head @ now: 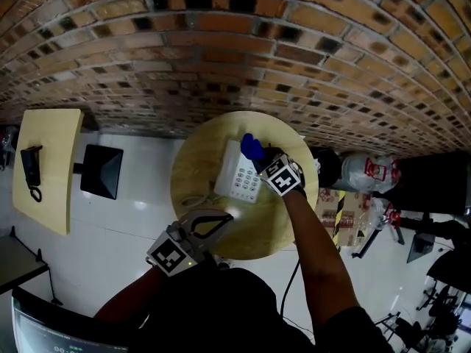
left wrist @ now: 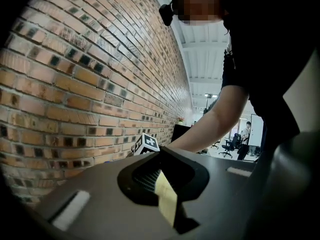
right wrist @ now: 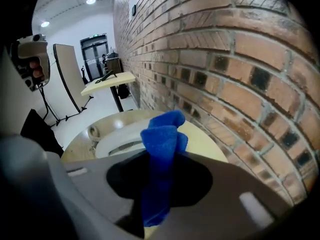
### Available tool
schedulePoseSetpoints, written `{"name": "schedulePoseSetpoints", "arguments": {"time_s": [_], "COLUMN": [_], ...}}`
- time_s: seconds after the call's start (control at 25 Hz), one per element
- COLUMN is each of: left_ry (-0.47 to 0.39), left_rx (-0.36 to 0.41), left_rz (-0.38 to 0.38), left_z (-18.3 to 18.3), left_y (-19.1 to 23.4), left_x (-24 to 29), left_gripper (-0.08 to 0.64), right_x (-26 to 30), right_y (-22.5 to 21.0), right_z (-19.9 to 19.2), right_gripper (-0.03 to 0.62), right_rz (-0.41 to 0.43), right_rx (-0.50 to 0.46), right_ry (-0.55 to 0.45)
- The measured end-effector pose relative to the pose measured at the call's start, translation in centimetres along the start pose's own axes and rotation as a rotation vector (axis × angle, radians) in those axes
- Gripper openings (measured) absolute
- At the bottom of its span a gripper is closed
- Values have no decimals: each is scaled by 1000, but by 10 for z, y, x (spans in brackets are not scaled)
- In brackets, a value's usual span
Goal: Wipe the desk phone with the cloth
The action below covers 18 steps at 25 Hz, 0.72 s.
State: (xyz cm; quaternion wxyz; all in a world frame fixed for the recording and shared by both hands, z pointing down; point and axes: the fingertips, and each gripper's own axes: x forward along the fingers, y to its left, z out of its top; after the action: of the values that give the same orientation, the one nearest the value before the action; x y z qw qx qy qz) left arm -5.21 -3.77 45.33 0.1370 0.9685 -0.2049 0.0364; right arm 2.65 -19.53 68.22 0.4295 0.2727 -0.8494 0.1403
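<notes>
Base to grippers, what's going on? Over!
Right gripper shut on blue cloth, by white desk phone. Left gripper shut, empty. Nothing blocking.

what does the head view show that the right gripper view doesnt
Head view only: the left gripper at the near edge of the round table, and the keypad of the desk phone. Right gripper view only: the blue cloth pinched between the jaws of the right gripper, and the phone's ribbed grille. Both: the cloth, the white phone, the round table and the brick wall.
</notes>
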Motion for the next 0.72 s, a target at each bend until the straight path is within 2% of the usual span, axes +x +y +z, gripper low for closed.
{"name": "schedulePoseSetpoints", "arguments": {"time_s": [0.2, 0.32, 0.48, 0.72], "left_ry": [-6, -3, 6, 10], "left_rx": [9, 9, 7, 5], "left_rz": [4, 13, 10, -6], "left_z": [-2, -4, -7, -9], "left_y": [7, 10, 10, 2], "left_x": [-6, -10, -11, -6], "left_gripper": [2, 2, 2, 2], "right_x": [18, 27, 29, 28], "right_y": [2, 16, 45, 110], "right_z": [-4, -15, -23, -43], "right_gripper": [95, 95, 95, 95], "right_rz": [0, 36, 87, 181], "right_rx": [-35, -63, -123, -128], "right_ry": [59, 104, 129, 129]}}
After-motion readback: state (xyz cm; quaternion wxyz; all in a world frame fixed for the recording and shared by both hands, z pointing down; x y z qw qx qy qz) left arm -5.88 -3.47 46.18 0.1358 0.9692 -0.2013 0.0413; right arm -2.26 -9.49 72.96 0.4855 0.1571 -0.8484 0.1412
